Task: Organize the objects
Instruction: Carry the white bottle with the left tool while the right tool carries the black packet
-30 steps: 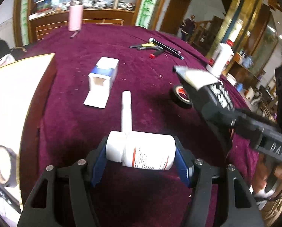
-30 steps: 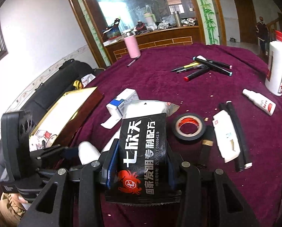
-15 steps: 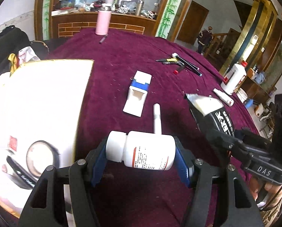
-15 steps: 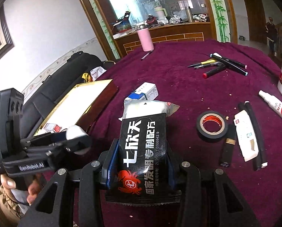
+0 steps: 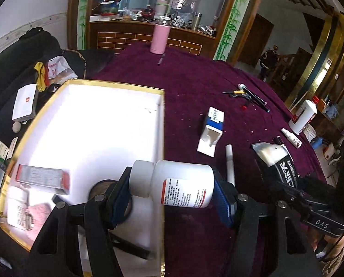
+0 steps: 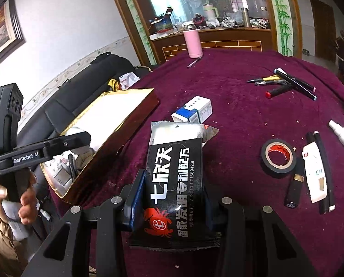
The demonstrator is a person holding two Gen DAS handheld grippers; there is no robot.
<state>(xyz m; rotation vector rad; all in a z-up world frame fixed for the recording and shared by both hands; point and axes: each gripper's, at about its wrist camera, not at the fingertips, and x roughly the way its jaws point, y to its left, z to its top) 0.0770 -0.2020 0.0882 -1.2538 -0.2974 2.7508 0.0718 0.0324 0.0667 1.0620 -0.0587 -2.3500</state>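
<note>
Bottle [image 5: 182, 185] now over gold-rimmed box [image 5: 116, 85]

The left hand-held gripper [image 5: 172, 198], clamped on the white bottle [image 5: 176, 184], now hangs over the right edge of the gold-rimmed box [image 5: 116, 85], no longer over the cloth of the bench [image 5: 206, 76]. The box now fills far more of its view.

A table [image 6: 241, 115] draped in maroon cloth is carrying loose items: ahead of the right tongs a blue-white carton [image 6: 192, 110] is lying; to their right, a black tape roll [image 6: 278, 158]; farther ahead, pens [image 6: 285, 84]; to their left, a gold-rimmed box [image 5: 116, 85].
</note>
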